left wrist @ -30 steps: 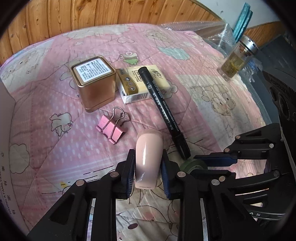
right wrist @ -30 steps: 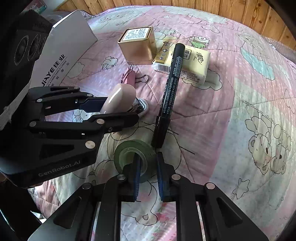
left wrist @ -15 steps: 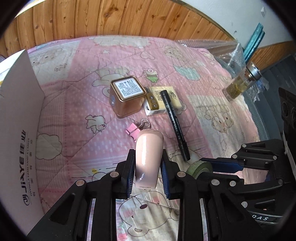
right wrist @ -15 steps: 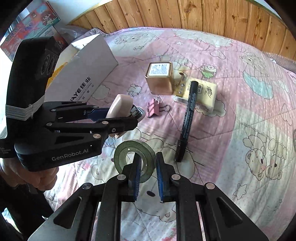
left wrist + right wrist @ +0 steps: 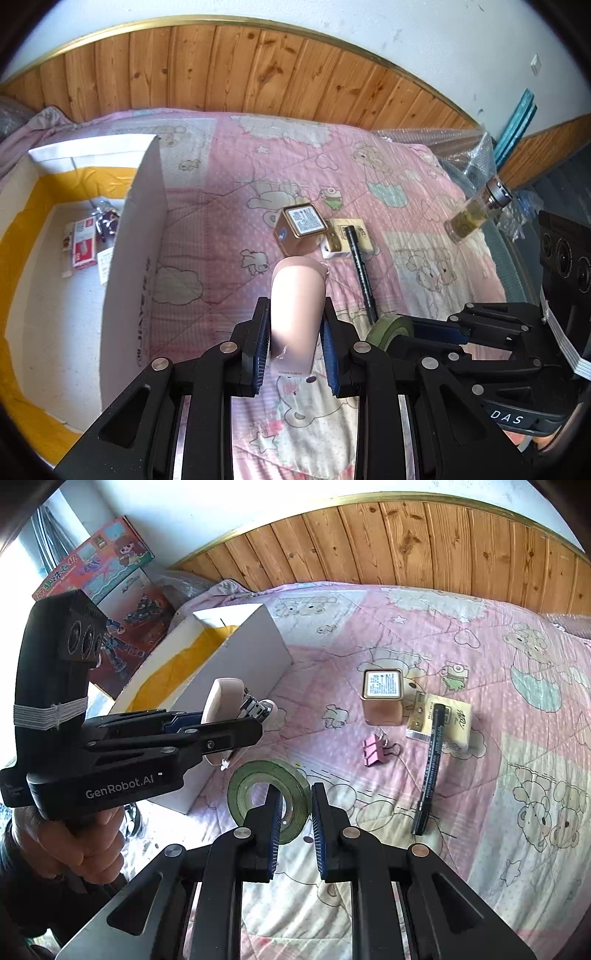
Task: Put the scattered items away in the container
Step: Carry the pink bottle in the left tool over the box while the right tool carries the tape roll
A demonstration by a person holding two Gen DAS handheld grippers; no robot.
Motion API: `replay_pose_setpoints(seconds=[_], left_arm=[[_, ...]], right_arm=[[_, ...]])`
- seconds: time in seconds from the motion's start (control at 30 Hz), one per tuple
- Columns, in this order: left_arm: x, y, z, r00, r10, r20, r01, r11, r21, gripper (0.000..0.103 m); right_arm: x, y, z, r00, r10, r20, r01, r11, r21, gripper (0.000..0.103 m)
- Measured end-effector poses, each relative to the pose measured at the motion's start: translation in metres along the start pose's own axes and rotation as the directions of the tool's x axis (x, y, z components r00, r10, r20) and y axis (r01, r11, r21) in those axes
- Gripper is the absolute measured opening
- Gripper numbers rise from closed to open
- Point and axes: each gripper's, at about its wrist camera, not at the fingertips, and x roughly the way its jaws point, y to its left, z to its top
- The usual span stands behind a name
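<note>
My left gripper [image 5: 295, 332] is shut on a pale pink stapler [image 5: 297, 295], held in the air above the pink quilt. My right gripper [image 5: 295, 801] is shut on the rim of a green tape roll [image 5: 242, 779], also lifted. The white box [image 5: 140, 258] with a yellow lining stands open at the left and holds a red-and-white packet [image 5: 83, 247] and other small things. On the quilt lie a gold tin [image 5: 382, 696], a tissue pack [image 5: 454, 723], a black marker [image 5: 430, 768] and a pink binder clip [image 5: 373, 751].
A glass bottle [image 5: 476, 214] and bubble wrap sit at the bed's right edge. A colourful toy carton [image 5: 110, 579] stands behind the white box. Wooden panelling runs along the far side. A hand [image 5: 85, 845] grips the left tool.
Both grippers have risen off the quilt with the stapler and the tape roll. The left one has swung left, so the open box now shows.
</note>
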Motion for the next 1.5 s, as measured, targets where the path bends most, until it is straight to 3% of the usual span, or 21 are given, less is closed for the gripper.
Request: replay_pose_setpoints(seconds=[0.47,0.93,1.5], left_arm=[[-0.048,0.049,-0.023,0.99,0.136,0.046,-0.134,0.99,-0.043,0.026],[-0.05,0.118,-0.02,0.989,0.131,0.074,-0.114,0.973,-0.202,0.026],[-0.053,0.182,-0.01,0.981,0.166,0.099,-0.121,0.927,-0.354,0.026]], right_arm=[[-0.004,0.045,0.005,0.997,0.068,0.048,-0.067,0.998,-0.009,0.017],[0.011,0.059,0.009,0.992,0.113,0.058,-0.115,0.993,0.029,0.017],[0.021,0.071,0.013,0.991,0.106,0.087,-0.108,0.994,0.024,0.017]])
